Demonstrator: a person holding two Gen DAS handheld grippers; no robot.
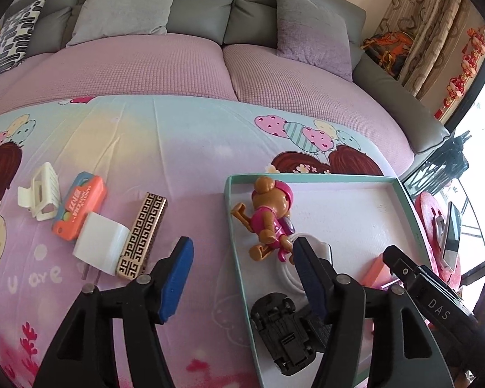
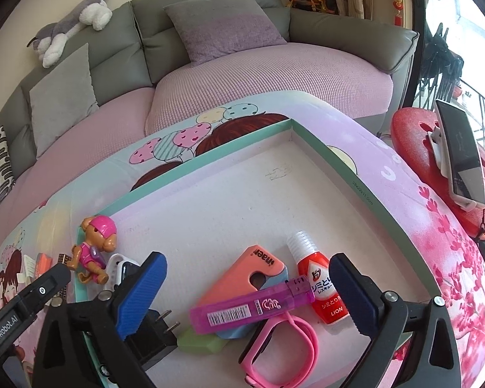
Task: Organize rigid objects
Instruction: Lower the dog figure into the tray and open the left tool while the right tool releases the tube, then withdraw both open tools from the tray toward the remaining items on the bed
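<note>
A shallow teal-rimmed tray [image 1: 404, 190] lies on the cartoon-print sheet. In it are a brown toy bear in pink [image 1: 271, 216], a black toy car [image 1: 284, 333] and a white watch-like piece [image 1: 291, 278]. My left gripper [image 1: 242, 278] is open, astride the tray's left wall, its right finger [image 1: 310, 281] beside the bear's feet. My right gripper [image 2: 247, 294] is wide open above a purple case [image 2: 252, 307], an orange holder [image 2: 242, 278], a red bottle [image 2: 320, 278], a pink band [image 2: 281, 346] and a black plug [image 2: 155, 333]. Nothing is gripped.
Left of the tray lie a white hair claw [image 1: 40, 194], an orange box [image 1: 79, 207], a white charger [image 1: 100, 245] and a gold-patterned lighter [image 1: 142, 236]. A grey sofa [image 2: 229, 3] stands behind. A red stool with a phone [image 2: 462, 158] is to the right.
</note>
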